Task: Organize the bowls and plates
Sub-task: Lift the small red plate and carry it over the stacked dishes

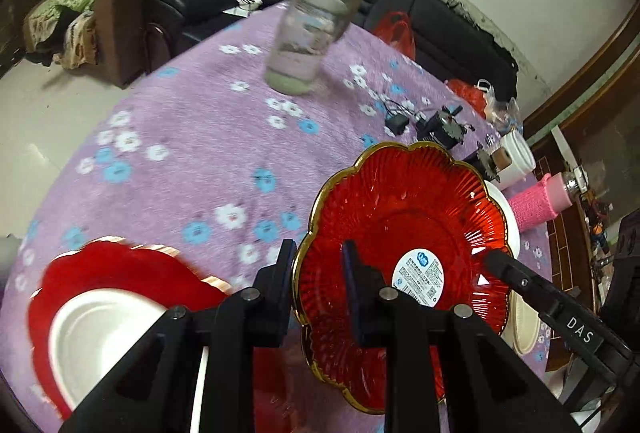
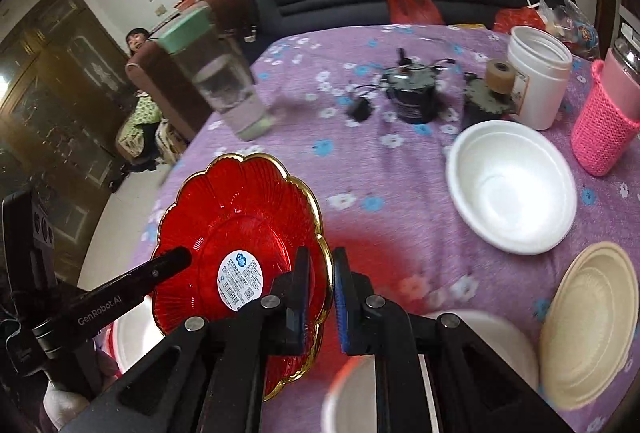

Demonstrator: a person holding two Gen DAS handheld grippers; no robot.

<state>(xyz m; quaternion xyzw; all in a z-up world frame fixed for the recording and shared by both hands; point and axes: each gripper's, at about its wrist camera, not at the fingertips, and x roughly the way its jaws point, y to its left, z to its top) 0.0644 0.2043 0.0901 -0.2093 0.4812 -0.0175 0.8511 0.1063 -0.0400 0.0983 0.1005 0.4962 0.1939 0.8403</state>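
Observation:
A red glass plate (image 1: 404, 233) with a gold scalloped rim and a white sticker is held tilted above the table. My left gripper (image 1: 320, 273) straddles its left rim, one finger on each side. My right gripper (image 2: 322, 293) straddles the opposite rim of the same plate (image 2: 240, 225); its jaws look slightly apart around the rim. A second red plate (image 1: 112, 265) lies at the lower left with a white bowl (image 1: 104, 329) in it. Another white bowl (image 2: 512, 185) and a cream bowl (image 2: 588, 329) lie to the right.
A purple flowered cloth (image 2: 400, 193) covers the table. A clear bottle (image 2: 224, 81) with a green lid stands at the back left. Small motors (image 2: 412, 93), a white jar (image 2: 540, 85) and a pink-sleeved bottle (image 2: 604, 121) stand behind. A white bowl (image 2: 360, 393) lies under my right gripper.

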